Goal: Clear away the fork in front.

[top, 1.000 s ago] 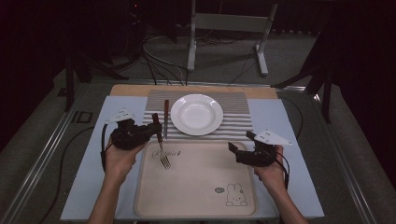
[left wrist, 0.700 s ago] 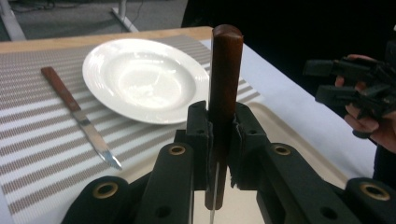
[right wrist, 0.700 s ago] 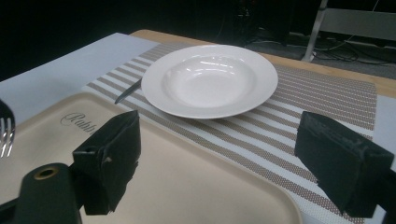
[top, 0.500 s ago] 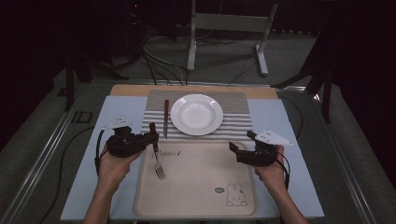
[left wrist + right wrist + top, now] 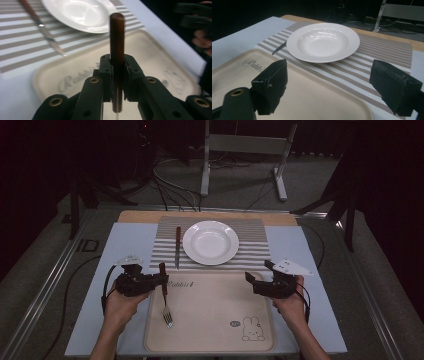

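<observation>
Your left gripper [image 5: 159,281] sits over the left edge of the tray [image 5: 215,340], and its jaws are clamped on the brown handle of a fork [image 5: 164,295]. In the left gripper view the handle [image 5: 117,45] rises straight up between the two jaws, pinched just below its middle, with the rounded end pointing toward the plate [image 5: 82,15]. From above, the fork's metal tines hang toward the near left part of the tray; you cannot tell whether they touch the tray or hover just above it. Your right gripper [image 5: 252,281] is over the right edge of the tray, with its jaws spread wide apart and nothing between them, which the right gripper view confirms: the two black pads [image 5: 274,82] stand well apart with bare tray and placemat between them. The white plate [image 5: 210,242] rests at the middle of the striped placemat [image 5: 250,257], beyond the far edge of the tray. A knife [image 5: 177,247] lies on the placemat just beside the plate's left rim, its brown handle toward the far edge of the table [image 5: 310,320] and its blade toward the tray. The tray carries a printed word near its far left corner and a small rabbit drawing [image 5: 252,329] near its near right corner.
</observation>
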